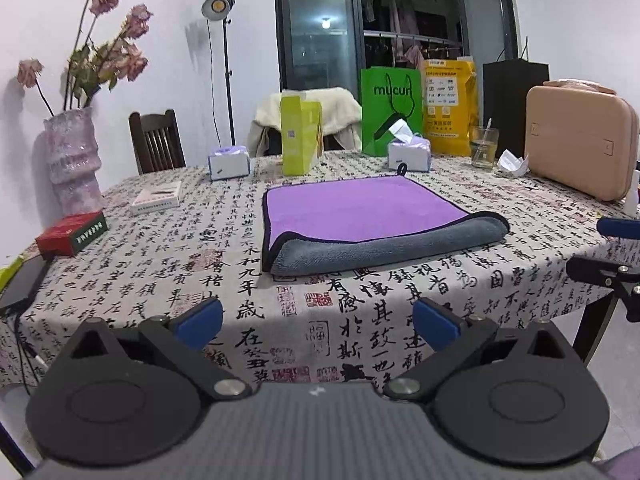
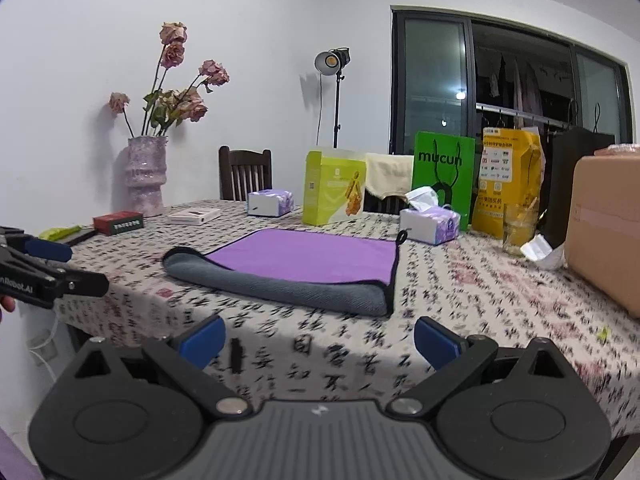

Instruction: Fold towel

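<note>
A purple towel (image 1: 360,210) with a grey underside lies folded on the table, its grey folded edge (image 1: 384,248) toward me. It also shows in the right wrist view (image 2: 304,258). My left gripper (image 1: 318,324) is open and empty, held near the table's front edge, short of the towel. My right gripper (image 2: 318,340) is open and empty, also back from the towel at the front edge. The right gripper shows at the right edge of the left wrist view (image 1: 612,252). The left gripper shows at the left edge of the right wrist view (image 2: 48,264).
The table (image 1: 200,280) has a calligraphy-print cloth. Behind the towel stand two tissue boxes (image 1: 229,162) (image 1: 410,152), a yellow-green box (image 1: 300,132), a green bag (image 1: 392,108), a glass (image 1: 484,146) and a pink case (image 1: 580,140). A vase (image 1: 72,156) and red box (image 1: 72,232) stand left.
</note>
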